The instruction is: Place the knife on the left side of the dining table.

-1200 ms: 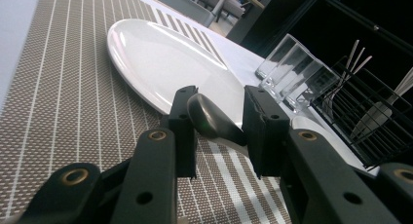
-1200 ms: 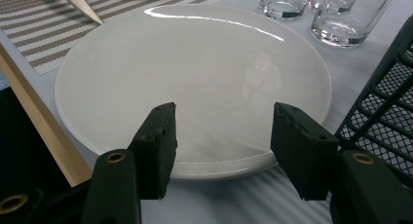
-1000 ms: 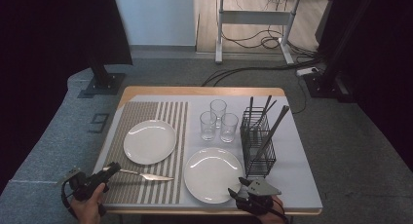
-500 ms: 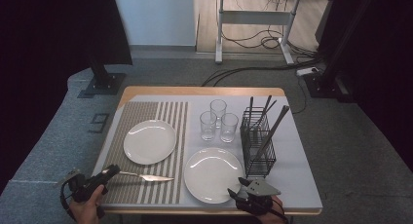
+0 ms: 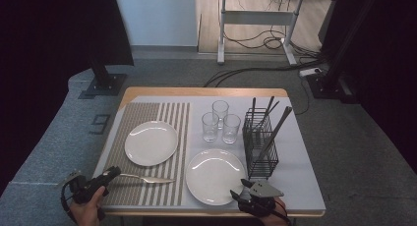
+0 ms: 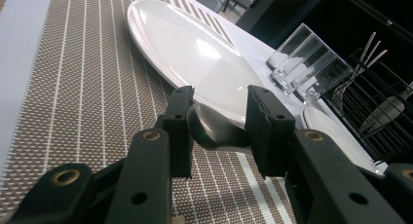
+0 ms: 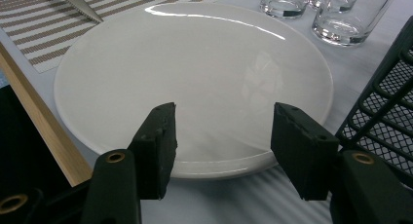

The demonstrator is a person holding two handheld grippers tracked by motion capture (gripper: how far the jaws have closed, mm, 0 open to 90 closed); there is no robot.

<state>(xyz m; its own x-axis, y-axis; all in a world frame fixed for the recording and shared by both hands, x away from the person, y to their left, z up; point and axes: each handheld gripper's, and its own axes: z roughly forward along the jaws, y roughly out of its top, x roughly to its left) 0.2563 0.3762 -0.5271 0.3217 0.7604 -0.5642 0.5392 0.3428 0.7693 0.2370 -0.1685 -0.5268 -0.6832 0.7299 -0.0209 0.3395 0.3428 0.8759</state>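
Nothing has shifted since the earlier frame. The silver metal knife (image 5: 147, 178) lies at lower left on the striped brown woven placemat (image 5: 147, 113), handle end between the left gripper (image 5: 114, 172) jaws; pads apart, not pressing. Below it, the right gripper (image 7: 221, 146) hangs apart at the round white plate (image 7: 195, 73) rim, lower centre.

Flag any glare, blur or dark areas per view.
High view: both upper corners black, tabletop evenly lit, soft sheen on the two plates. Left gripper view: broad glare on the plate; the knife handle between the fingers and the glasses look soft. Right gripper view: bright streak along the plate's far rim, fingers slightly soft.
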